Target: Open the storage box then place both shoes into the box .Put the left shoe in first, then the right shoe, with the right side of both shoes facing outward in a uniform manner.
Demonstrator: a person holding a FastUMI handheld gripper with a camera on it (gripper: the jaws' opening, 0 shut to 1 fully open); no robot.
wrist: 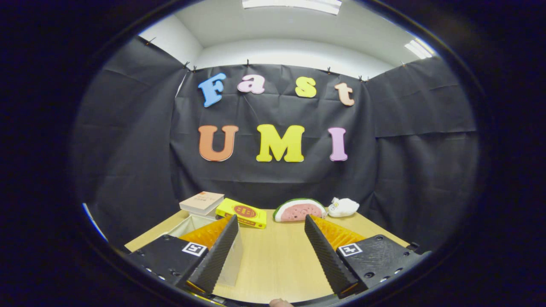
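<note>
Gripper view, looking forward over a pale wooden worktop (277,260) inside a booth with black cloth walls. Gripper (270,224) is spread wide, its 2 fingers well apart with bare worktop between them; nothing held, nothing touching either finger.

Storage box (194,224), a translucent pale container, sits by the left finger, which partly hides it. Its near wall shows through beside the finger; I cannot tell if a lid is on it or what it holds.

Beyond the fingers, along the far edge of the worktop near the cloth wall, 4 items in a row:
- book (201,202), pale cover, lying flat just behind the box
- yellow box (242,212) with a red oval mark, lying flat beside the book
- watermelon-slice toy (299,210), just ahead of the right finger's tip
- small white plush toy (343,207), just beside the watermelon slice
</note>
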